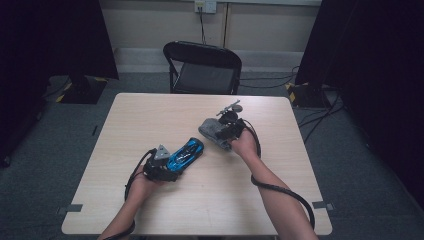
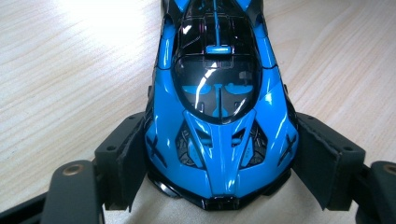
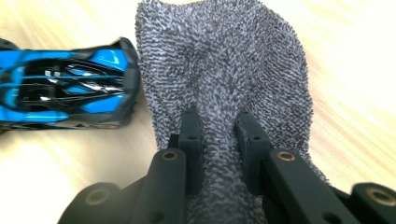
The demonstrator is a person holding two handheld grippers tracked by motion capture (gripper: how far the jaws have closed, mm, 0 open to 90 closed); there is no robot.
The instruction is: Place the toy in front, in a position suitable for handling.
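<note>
Grey cloth (image 3: 224, 70) pinched in right gripper (image 3: 219, 135)

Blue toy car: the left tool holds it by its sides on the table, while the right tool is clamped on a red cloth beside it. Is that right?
Not quite: the cloth is grey, not red, as the right gripper view shows, with the right tool pinching a fold of it. The rest stands: the left tool holds the blue toy car by its sides on the table.

A light wooden table (image 1: 150, 120) stands on grey carpet (image 1: 60, 135); a black folding chair (image 1: 202, 67) sits behind it.
</note>
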